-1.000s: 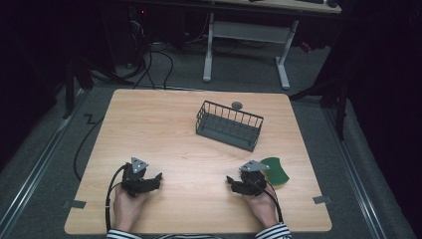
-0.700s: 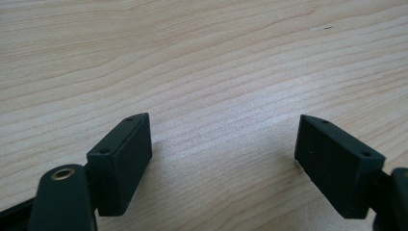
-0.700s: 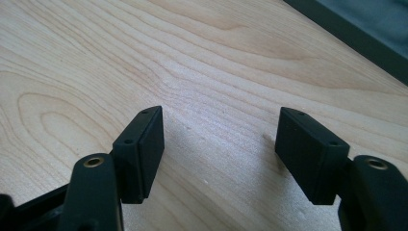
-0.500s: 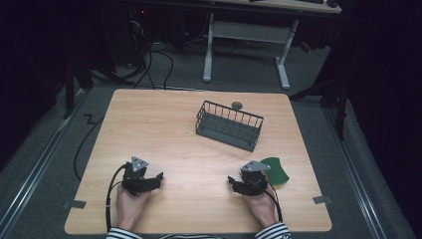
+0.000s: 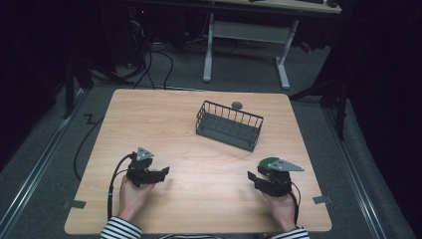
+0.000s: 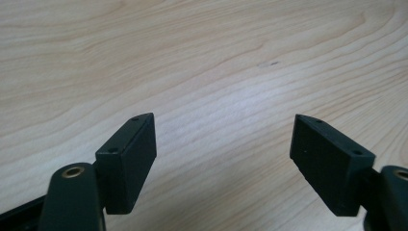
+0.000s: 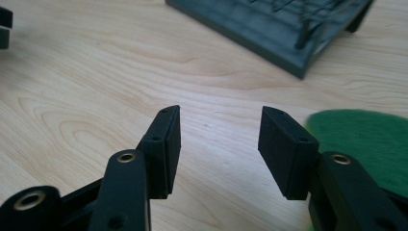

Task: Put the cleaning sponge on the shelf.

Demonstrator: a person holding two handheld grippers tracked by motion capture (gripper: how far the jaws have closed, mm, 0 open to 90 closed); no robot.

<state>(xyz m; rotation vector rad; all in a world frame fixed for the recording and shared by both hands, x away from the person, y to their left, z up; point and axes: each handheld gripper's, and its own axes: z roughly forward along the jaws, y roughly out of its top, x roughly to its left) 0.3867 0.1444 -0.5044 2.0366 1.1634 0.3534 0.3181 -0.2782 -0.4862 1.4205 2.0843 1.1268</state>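
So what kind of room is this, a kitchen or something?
Probably not a kitchen: it looks like a lab or workshop. A bare wooden table stands on grey carpet, cables trail on the floor behind, and a white desk frame stands beyond.

Black-and-white striped sleeves (image 5: pixel 119 229) are worn at both wrists. The left black two-jaw gripper (image 6: pixel 223 161) is topped by a grey three-cornered plate (image 5: pixel 145 154); a black cable (image 5: pixel 113 186) is looped from it. The right black two-jaw gripper (image 7: pixel 219 151) is capped by a like plate (image 5: pixel 288 165). Flat rectangular pads (image 6: pixel 130 159) are fixed with small screws; brass-coloured rivets (image 7: pixel 126 157) are seen at the linkages.
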